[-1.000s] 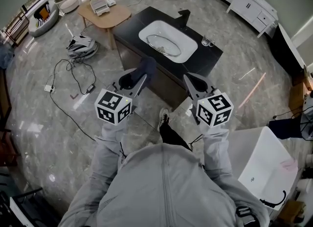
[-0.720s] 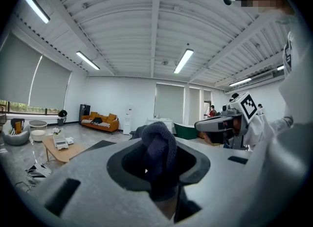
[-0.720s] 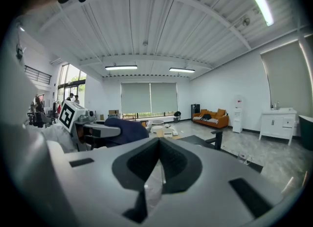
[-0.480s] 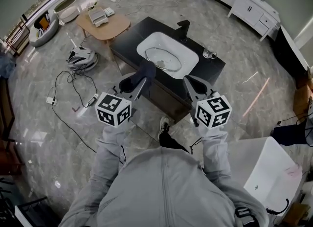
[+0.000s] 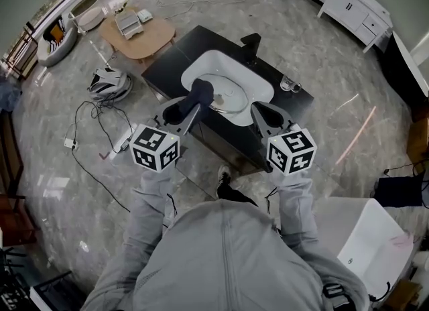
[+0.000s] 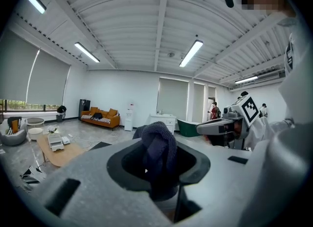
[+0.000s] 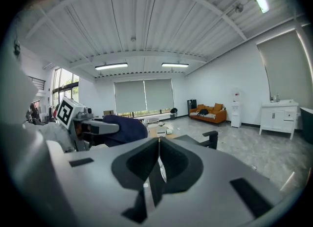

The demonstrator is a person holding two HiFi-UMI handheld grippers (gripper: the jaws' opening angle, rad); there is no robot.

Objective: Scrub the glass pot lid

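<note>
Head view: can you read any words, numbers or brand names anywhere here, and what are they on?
No text can be read in any view.
Marker cubes: black-and-white square patterns only, no letters or numbers.
White box: one small dark mark on its side, too small to read.

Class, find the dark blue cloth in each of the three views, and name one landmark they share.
Head view: dark blue cloth above centre, in the left gripper.
Left gripper view: cloth low centre, between the jaws.
Right gripper view: cloth left of centre, in the left gripper.
Shared landmark: the low wooden table.
</note>
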